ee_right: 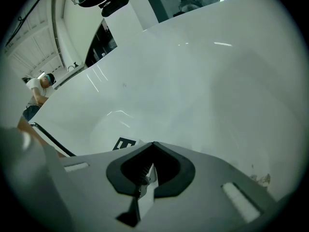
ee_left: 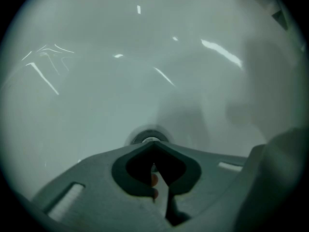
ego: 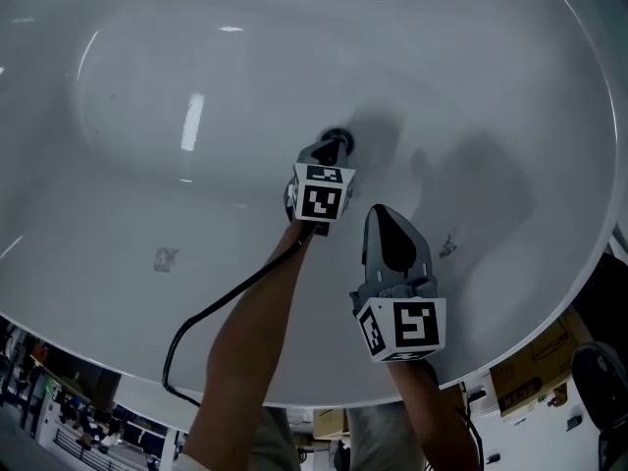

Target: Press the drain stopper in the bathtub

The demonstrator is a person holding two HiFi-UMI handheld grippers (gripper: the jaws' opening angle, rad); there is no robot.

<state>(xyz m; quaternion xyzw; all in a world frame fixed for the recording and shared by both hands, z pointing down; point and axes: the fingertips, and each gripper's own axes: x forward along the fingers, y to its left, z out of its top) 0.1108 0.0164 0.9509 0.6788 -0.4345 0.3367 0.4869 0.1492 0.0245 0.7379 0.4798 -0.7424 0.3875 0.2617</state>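
Left hand-held gripper (ee_left: 153, 145), jaws together, tips just before the drain stopper (ee_left: 145, 138).

There is one bathtub (ego: 147, 214), and in it one drain stopper (ego: 340, 135). The grippers are two: the left gripper (ego: 332, 149) and the right gripper (ego: 381, 214). Each has one marker cube, so two cubes together. Two forearms are in view. There is one black cable (ego: 211, 312) and one cardboard box (ego: 535, 359). One other person (ee_right: 38, 88) shows in the right gripper view.
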